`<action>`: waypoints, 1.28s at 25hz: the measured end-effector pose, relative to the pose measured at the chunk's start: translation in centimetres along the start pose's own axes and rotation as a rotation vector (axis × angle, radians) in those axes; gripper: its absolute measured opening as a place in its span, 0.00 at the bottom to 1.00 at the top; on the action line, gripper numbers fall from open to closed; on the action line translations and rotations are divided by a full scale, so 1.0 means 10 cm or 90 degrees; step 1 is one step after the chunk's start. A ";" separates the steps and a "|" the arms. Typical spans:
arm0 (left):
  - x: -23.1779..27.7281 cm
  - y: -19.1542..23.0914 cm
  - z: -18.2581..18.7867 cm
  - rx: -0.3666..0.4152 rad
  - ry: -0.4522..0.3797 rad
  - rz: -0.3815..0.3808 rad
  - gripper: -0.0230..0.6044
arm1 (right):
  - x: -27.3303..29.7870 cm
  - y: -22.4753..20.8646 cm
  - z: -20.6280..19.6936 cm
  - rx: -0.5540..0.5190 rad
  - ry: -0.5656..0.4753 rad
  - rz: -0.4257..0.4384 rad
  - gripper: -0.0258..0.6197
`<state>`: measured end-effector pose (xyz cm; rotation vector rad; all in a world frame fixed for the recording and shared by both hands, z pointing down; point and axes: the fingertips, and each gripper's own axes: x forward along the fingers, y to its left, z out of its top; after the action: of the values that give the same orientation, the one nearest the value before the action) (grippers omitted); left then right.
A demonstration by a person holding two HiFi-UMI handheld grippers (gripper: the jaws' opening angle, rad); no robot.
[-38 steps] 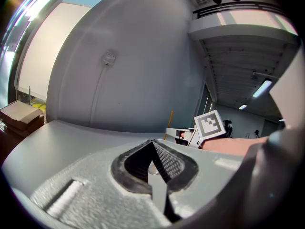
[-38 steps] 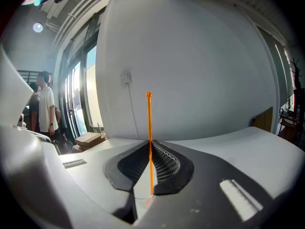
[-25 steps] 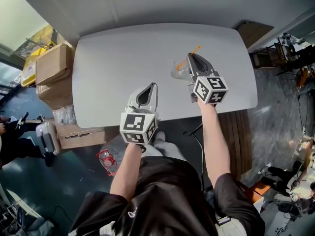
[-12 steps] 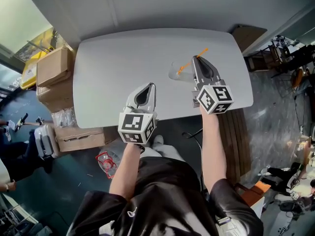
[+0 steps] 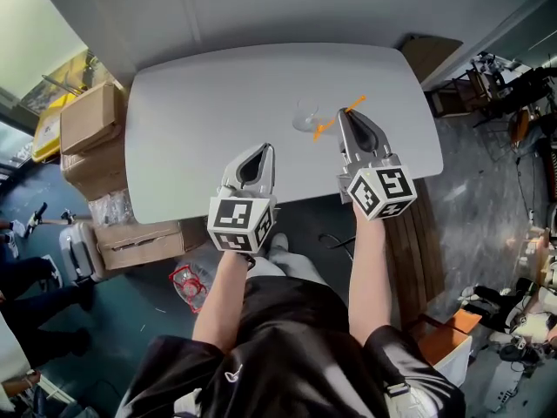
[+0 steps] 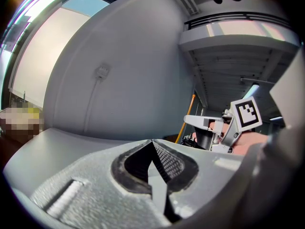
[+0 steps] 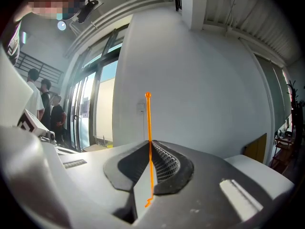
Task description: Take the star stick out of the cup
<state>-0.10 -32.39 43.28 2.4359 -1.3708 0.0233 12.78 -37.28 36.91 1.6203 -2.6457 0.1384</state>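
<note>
The orange star stick is clamped in my right gripper, slanting up to the right over the white table. Its lower end shows just right of the clear cup, which stands on the table's right half. In the right gripper view the stick runs straight up between the shut jaws of the right gripper, with a small knob on top. My left gripper hovers over the table's near edge, shut and empty. In the left gripper view the stick shows beside it.
Cardboard boxes stand on the floor left of the table, another box near its front left corner. A red object lies on the floor by my feet. Several people stand far off by the windows.
My right gripper has drawn back toward me and to the right with the stick. The stick's lower end, earlier inside the cup, now shows beside it. The left gripper has barely moved.
</note>
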 end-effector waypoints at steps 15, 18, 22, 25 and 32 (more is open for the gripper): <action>-0.17 -0.26 -0.11 0.012 0.011 -0.041 0.04 | -0.63 0.35 -0.43 0.047 0.035 -0.020 0.07; -0.24 -0.30 -0.14 0.022 0.018 -0.048 0.04 | -0.74 0.44 -0.53 0.048 0.042 -0.020 0.07; -0.29 -0.27 -0.15 0.032 0.022 -0.049 0.04 | -0.82 0.52 -0.65 0.051 0.050 -0.031 0.07; -0.30 -0.26 -0.16 0.037 0.026 -0.045 0.04 | -0.92 0.60 -0.69 0.048 0.057 -0.038 0.07; -0.31 -0.33 -0.15 0.040 0.024 -0.056 0.04 | -1.07 0.54 -0.71 0.063 0.053 -0.060 0.07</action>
<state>1.24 -27.82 43.14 2.5323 -1.2641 0.0916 12.68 -24.68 42.86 1.7239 -2.5336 0.3320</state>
